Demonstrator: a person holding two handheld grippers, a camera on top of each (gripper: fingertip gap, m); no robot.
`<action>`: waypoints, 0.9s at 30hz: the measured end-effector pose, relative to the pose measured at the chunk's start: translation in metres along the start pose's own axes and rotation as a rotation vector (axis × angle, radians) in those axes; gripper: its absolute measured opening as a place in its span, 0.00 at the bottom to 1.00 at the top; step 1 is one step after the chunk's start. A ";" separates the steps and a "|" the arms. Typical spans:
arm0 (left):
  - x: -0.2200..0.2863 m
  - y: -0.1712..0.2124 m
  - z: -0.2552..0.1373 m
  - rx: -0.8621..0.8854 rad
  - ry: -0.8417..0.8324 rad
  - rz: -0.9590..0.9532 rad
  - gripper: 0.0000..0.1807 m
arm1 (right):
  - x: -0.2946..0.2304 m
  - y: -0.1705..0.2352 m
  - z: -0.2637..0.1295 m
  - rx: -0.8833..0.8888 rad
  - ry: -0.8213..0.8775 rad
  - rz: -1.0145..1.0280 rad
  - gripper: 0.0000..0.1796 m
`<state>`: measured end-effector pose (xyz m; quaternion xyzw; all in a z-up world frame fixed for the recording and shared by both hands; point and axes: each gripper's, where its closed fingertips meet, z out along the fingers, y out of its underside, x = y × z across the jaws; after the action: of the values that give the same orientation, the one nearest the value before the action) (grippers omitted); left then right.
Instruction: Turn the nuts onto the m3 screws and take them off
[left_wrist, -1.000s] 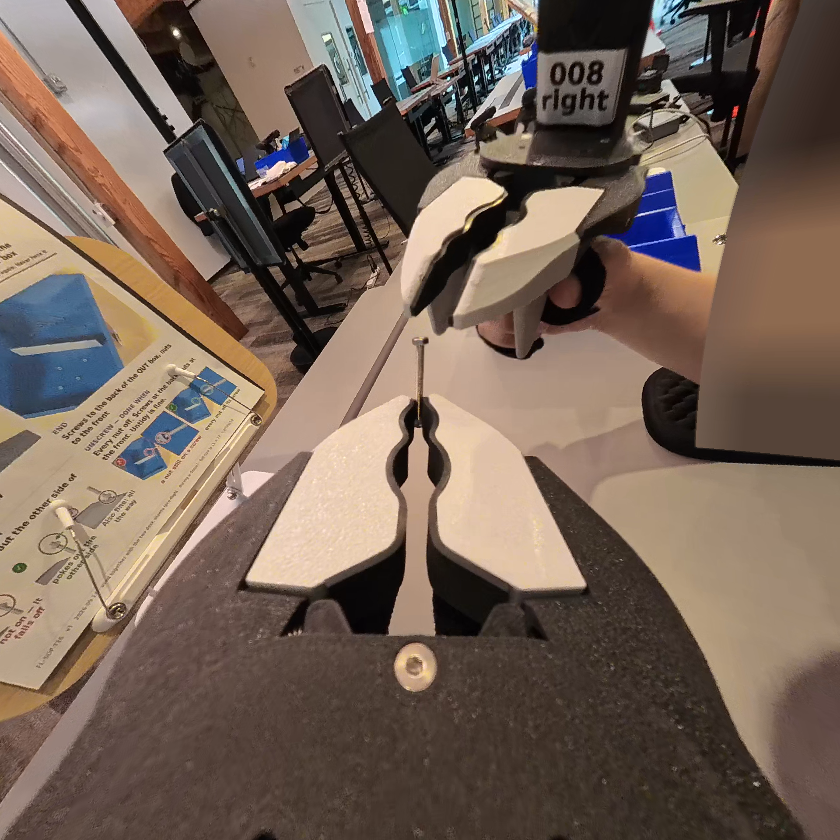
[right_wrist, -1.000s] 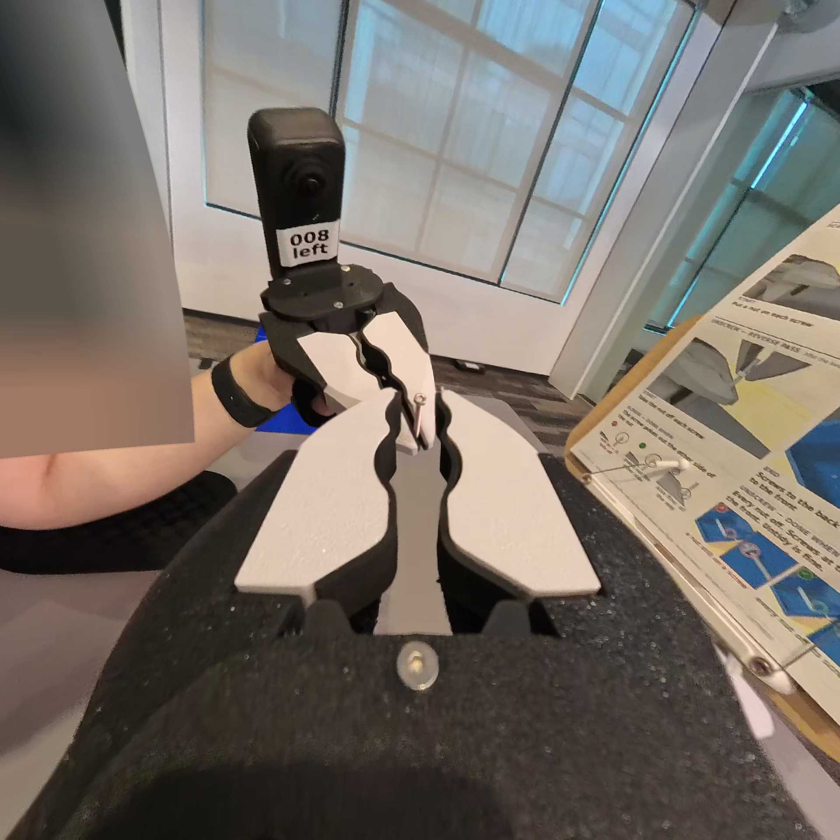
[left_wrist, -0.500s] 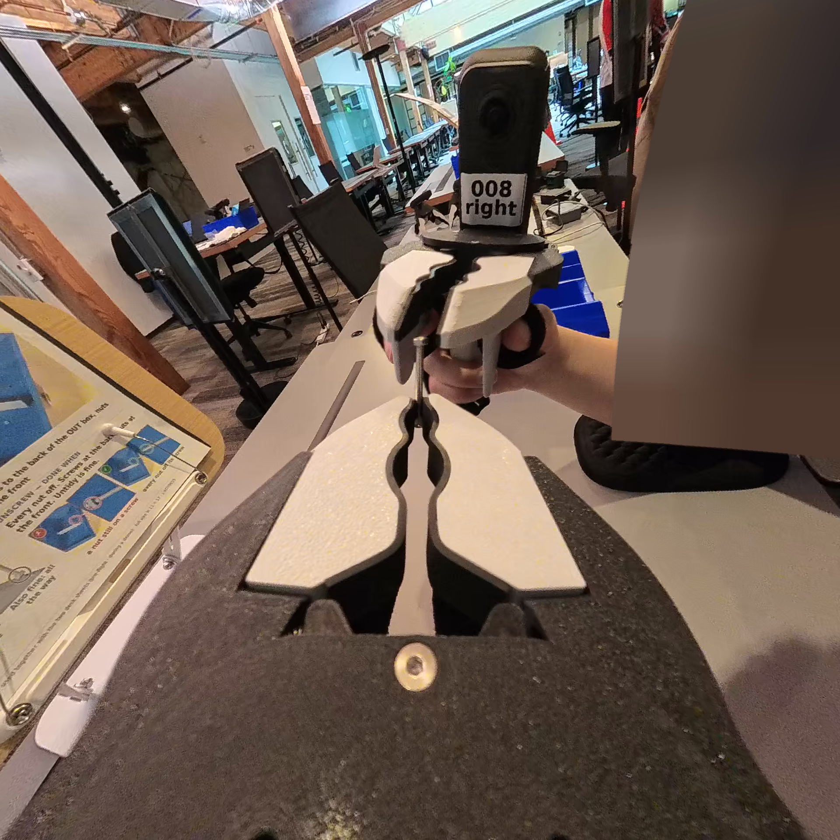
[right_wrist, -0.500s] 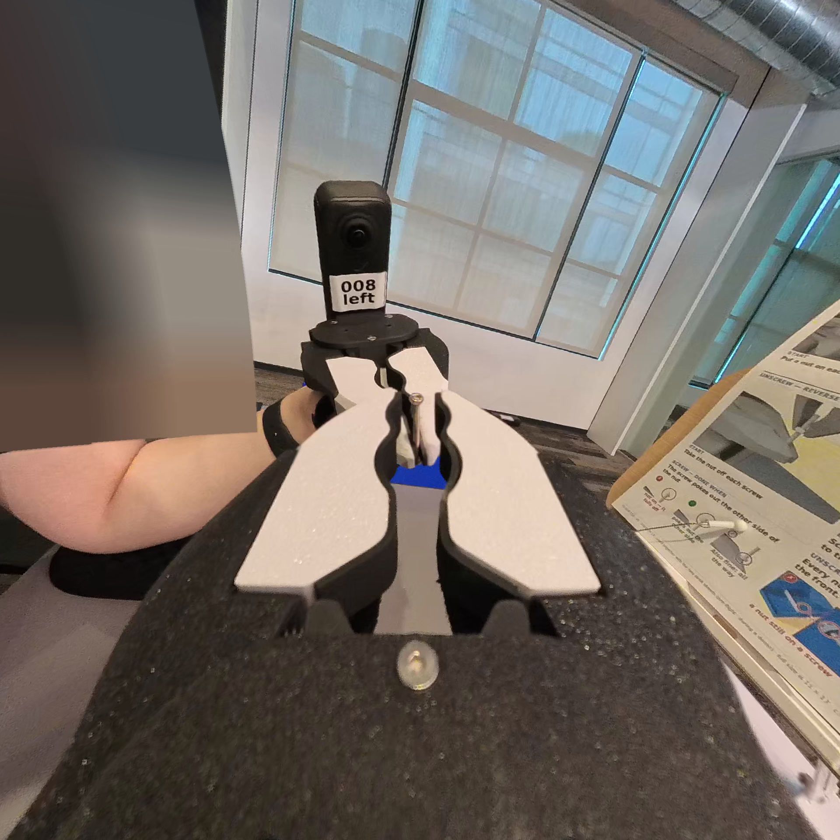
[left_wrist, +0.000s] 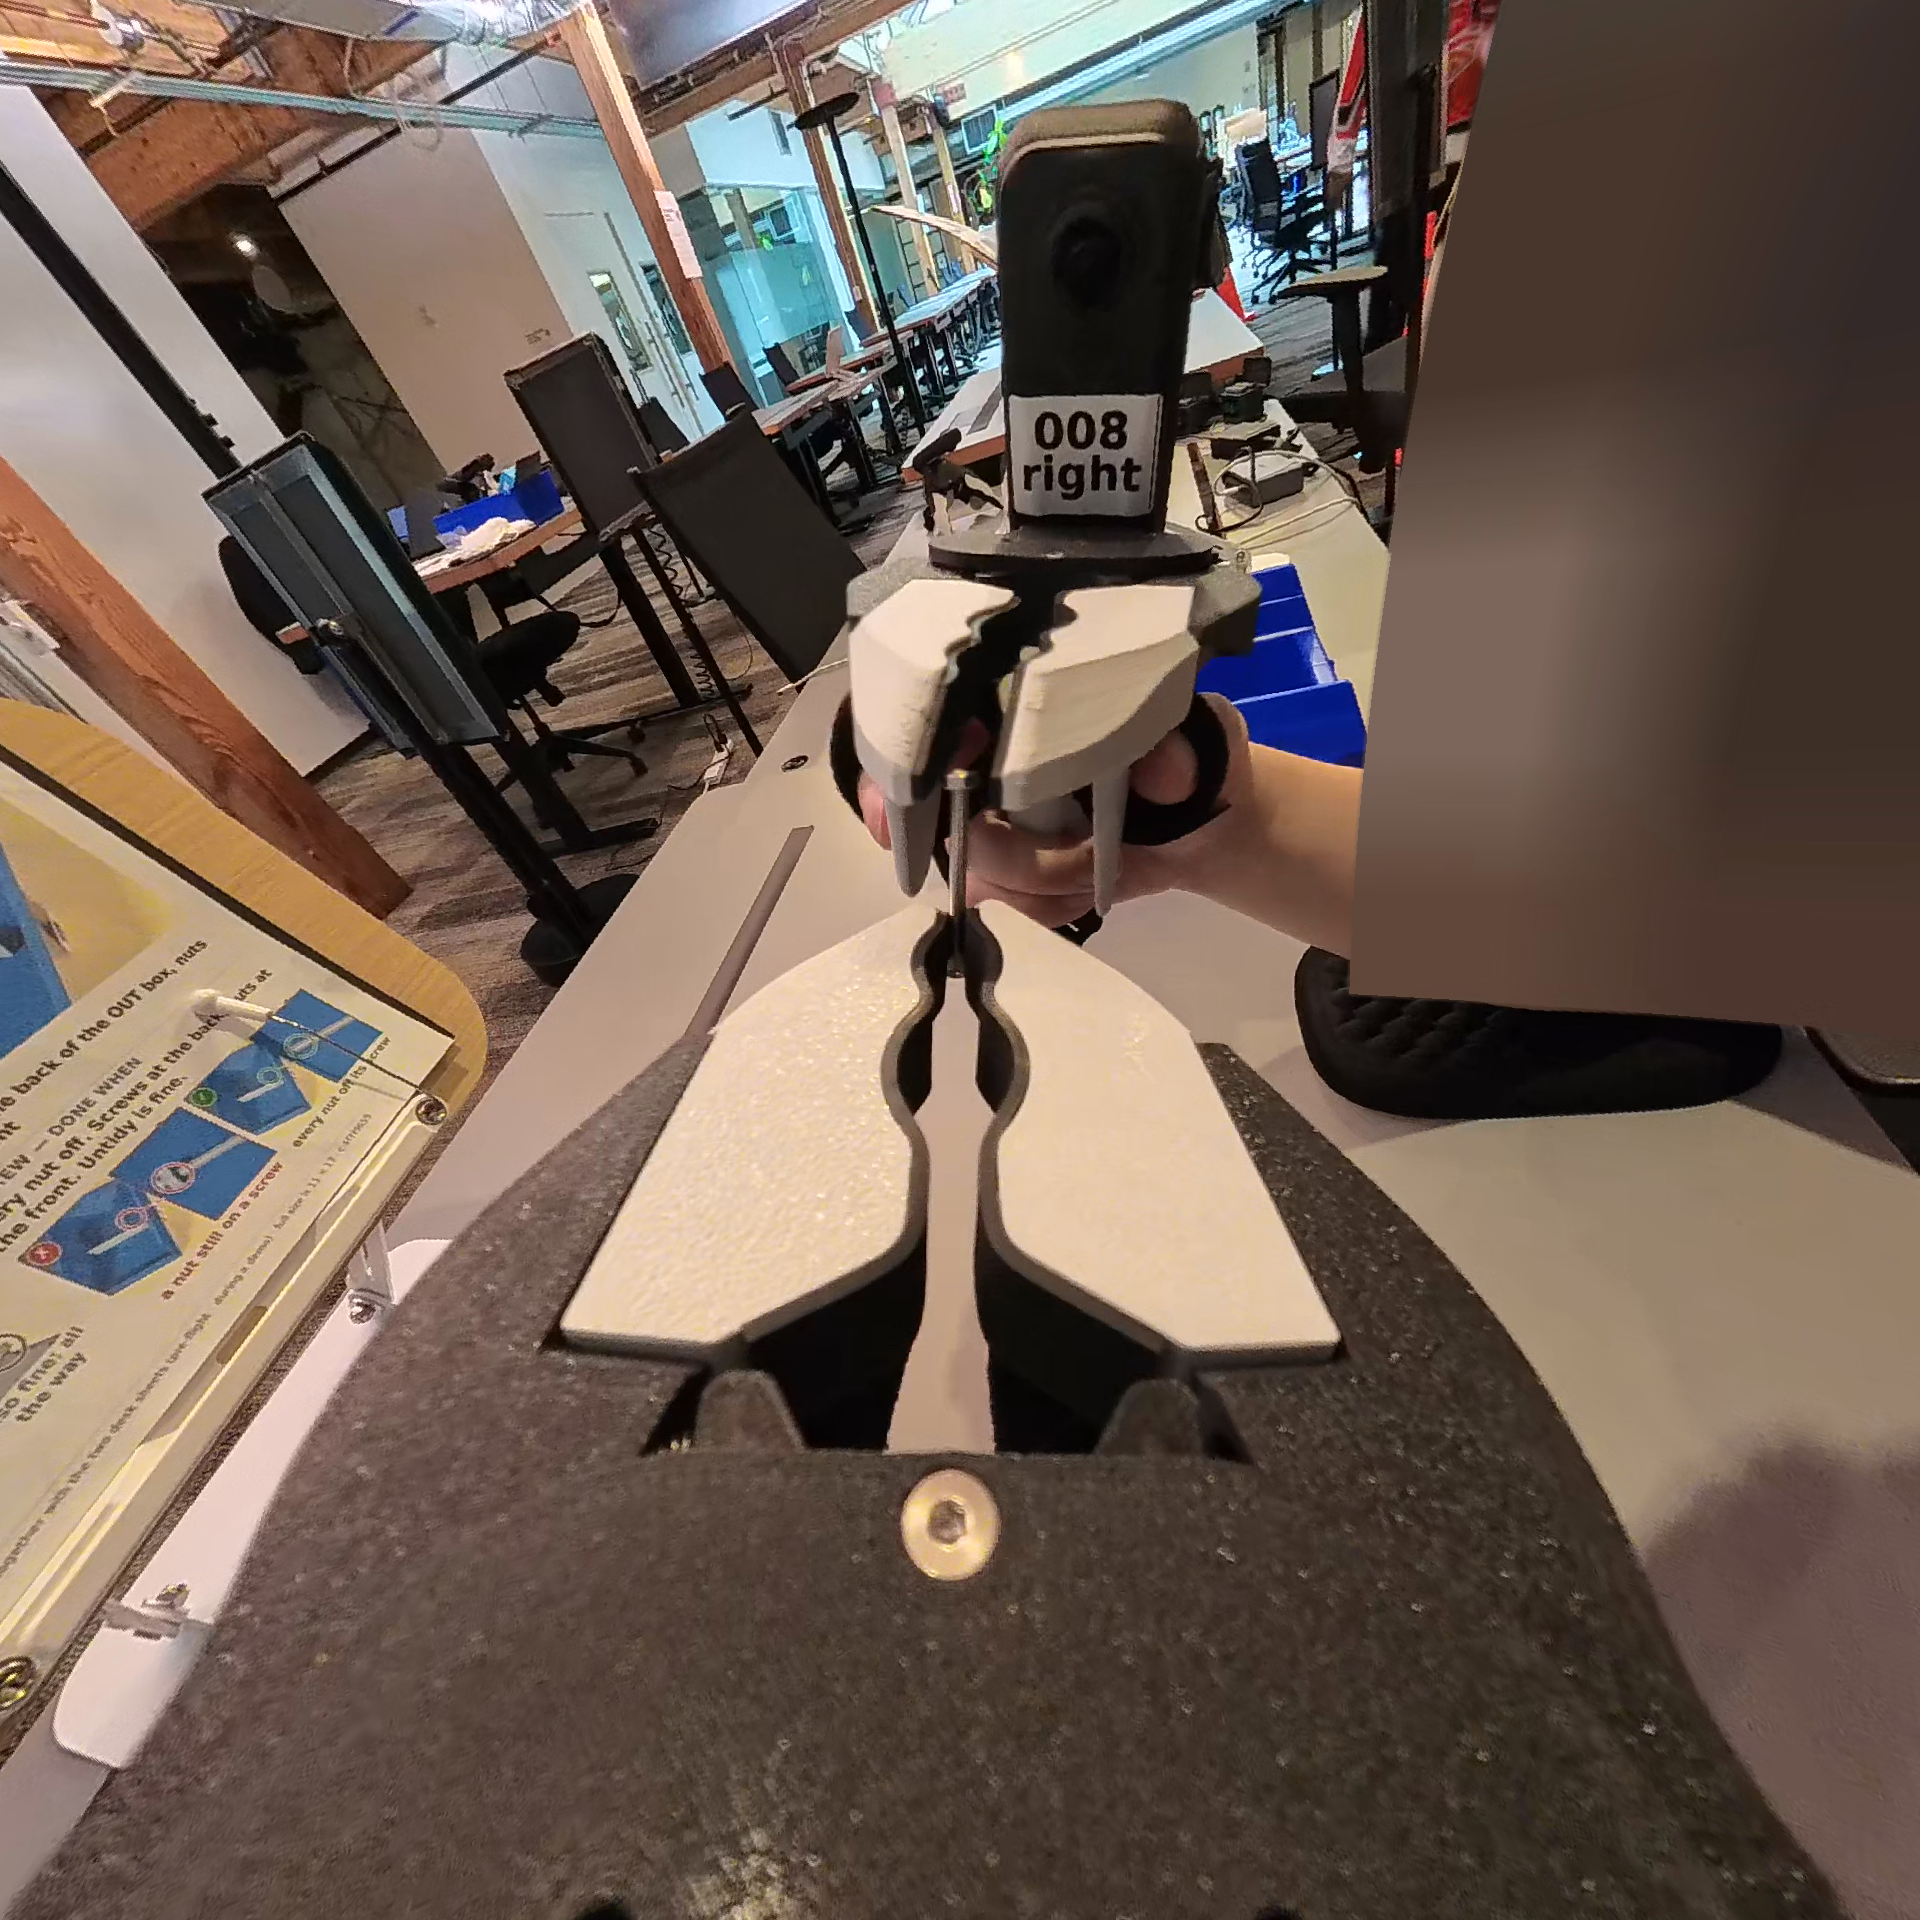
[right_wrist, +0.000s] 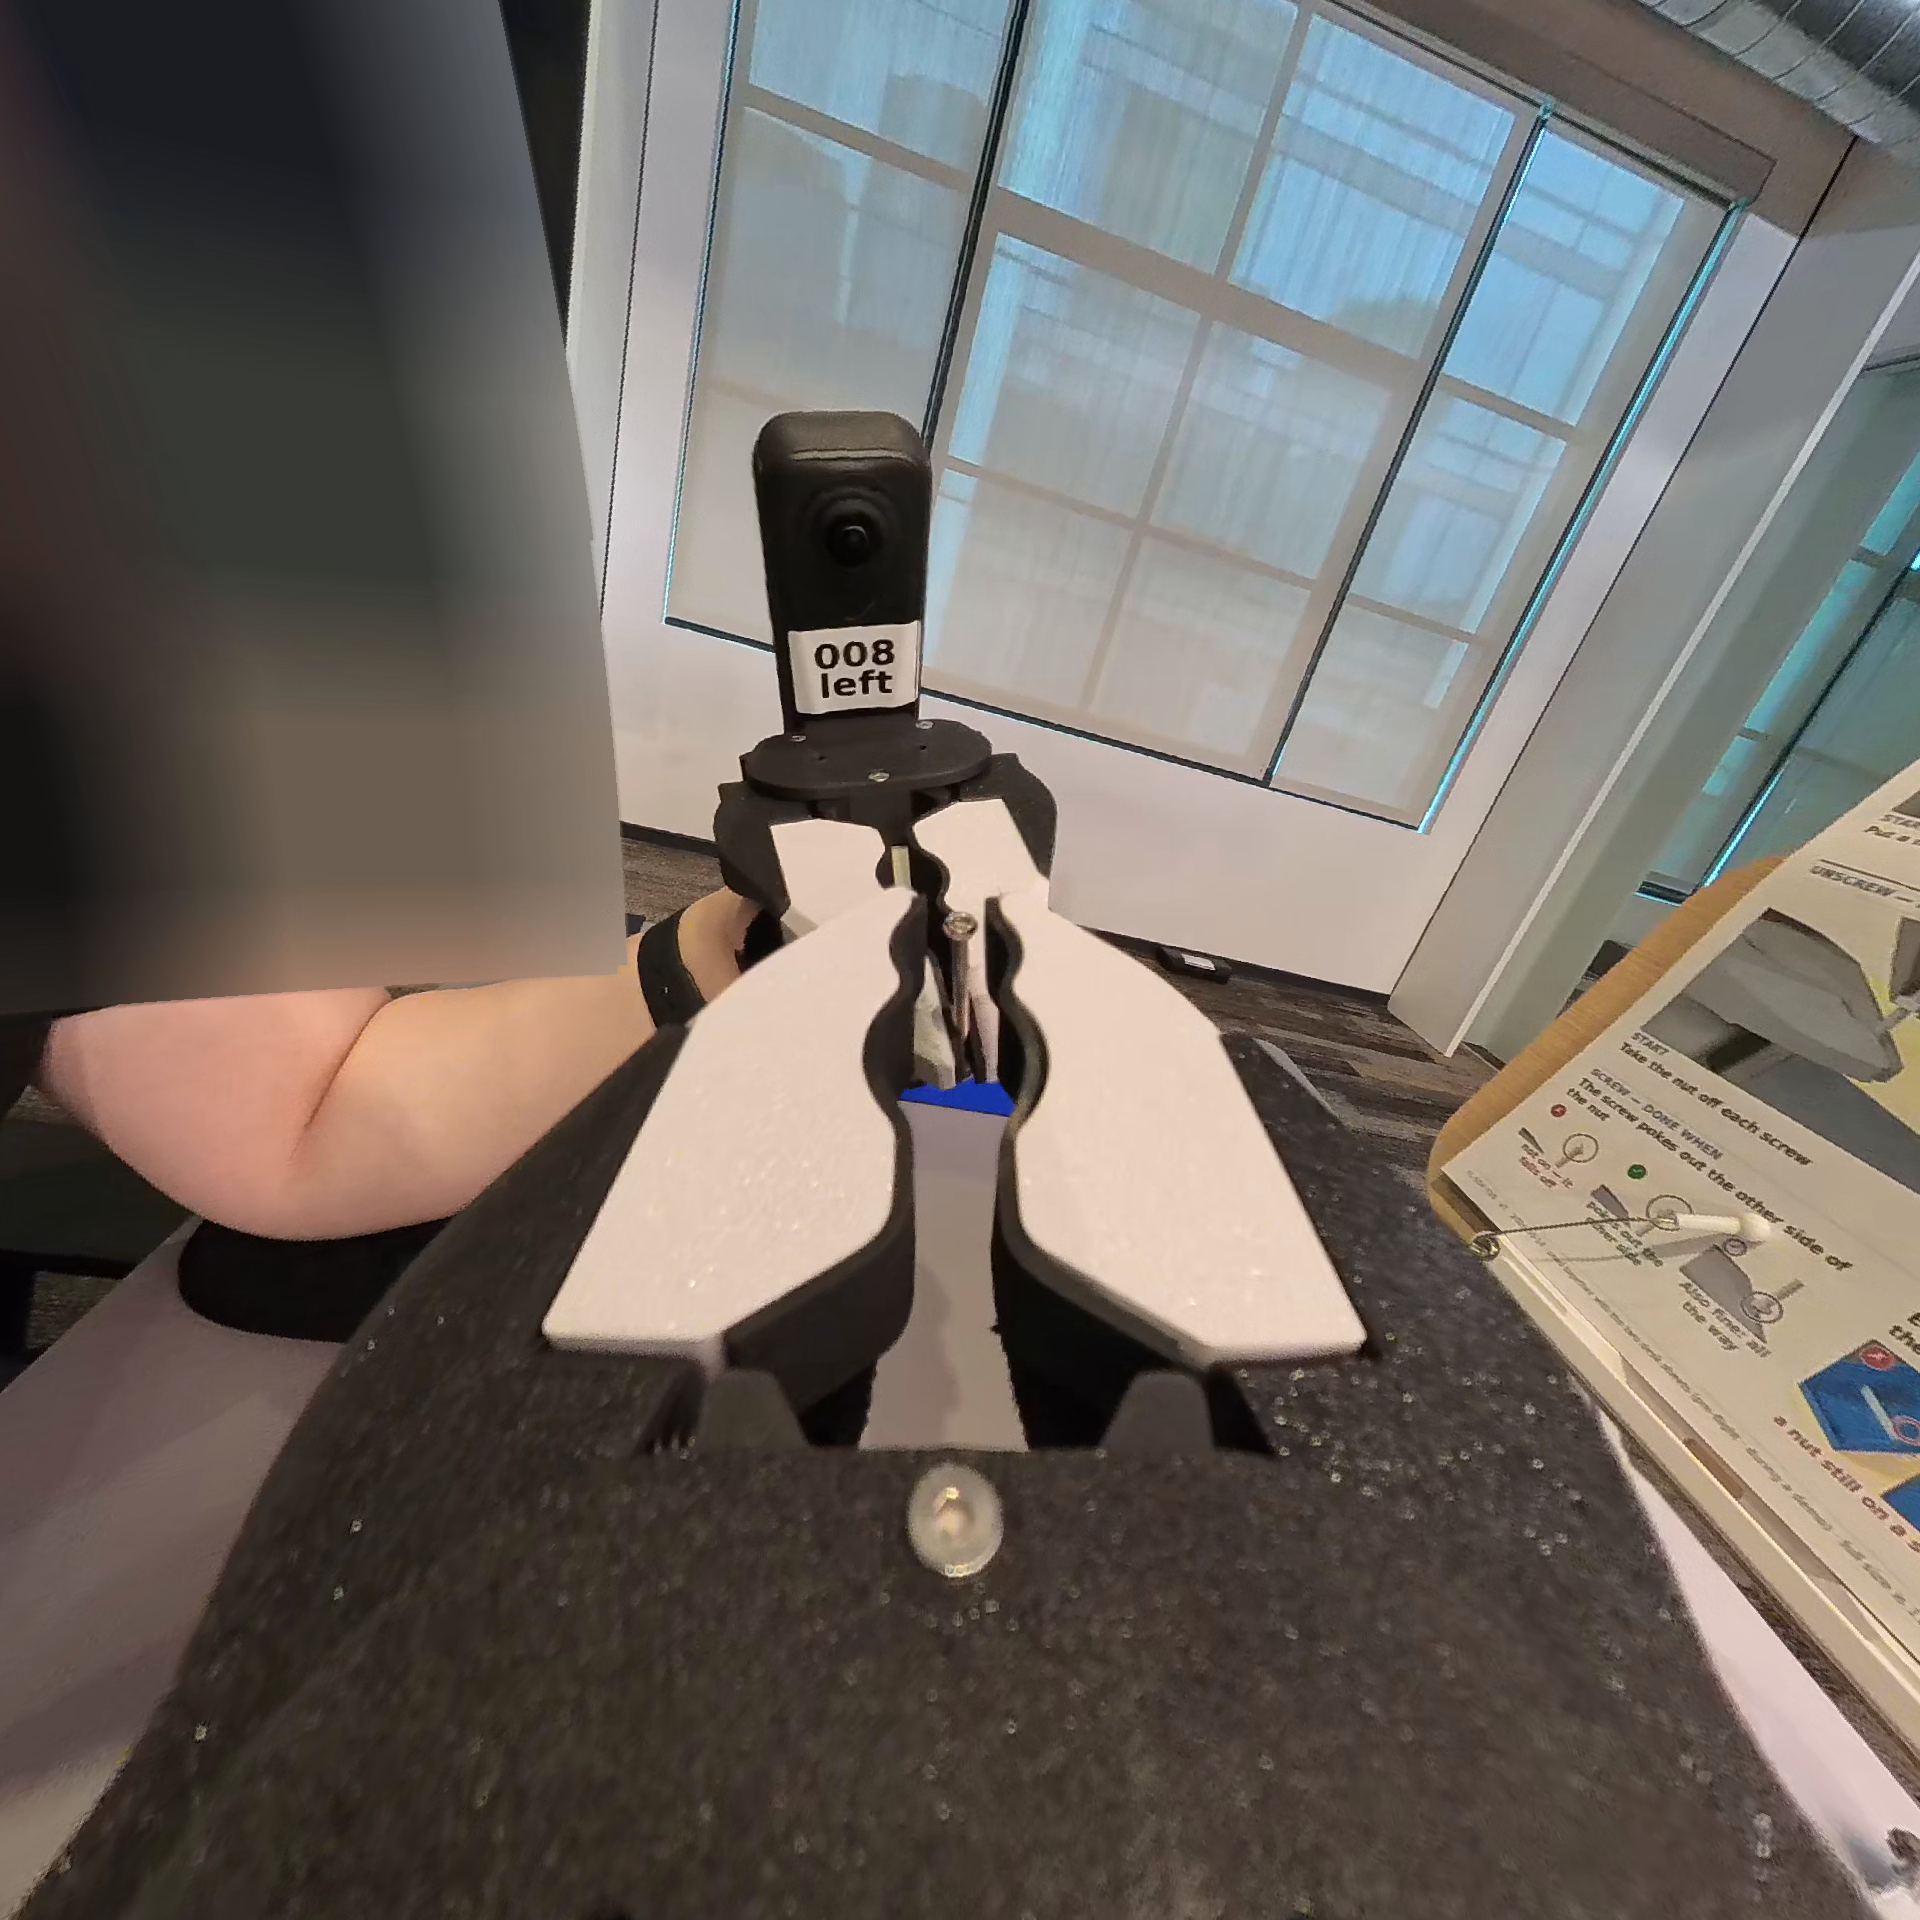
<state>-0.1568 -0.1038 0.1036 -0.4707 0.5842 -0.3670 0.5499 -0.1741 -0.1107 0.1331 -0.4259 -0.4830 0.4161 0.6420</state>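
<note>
Pinching the lower end of a thin m3 screw (left_wrist: 958, 852) between its closed tips, our left gripper (left_wrist: 958, 935) holds it upright above a pale table (left_wrist: 1558, 1226). Our right gripper (right_wrist: 954, 920) faces it with jaws parted around the screw's head, and we cannot tell whether they touch it or hold a nut. Beside us stands an instruction board (left_wrist: 208, 1143), with blue bins (left_wrist: 1299, 675) on the table behind the right gripper.
</note>
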 end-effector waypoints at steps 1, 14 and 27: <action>0.000 0.000 0.000 0.002 0.000 0.000 0.01 | -0.001 0.000 0.000 0.000 -0.002 -0.004 0.05; 0.005 -0.004 0.000 0.013 0.026 -0.001 0.01 | -0.004 -0.002 -0.001 0.015 -0.019 -0.012 0.03; 0.022 0.001 -0.001 -0.059 0.087 0.078 0.01 | -0.024 0.004 -0.004 -0.125 -0.073 -0.175 0.03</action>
<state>-0.1566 -0.1249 0.0964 -0.4473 0.6361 -0.3480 0.5236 -0.1749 -0.1328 0.1225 -0.4059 -0.5662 0.3429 0.6301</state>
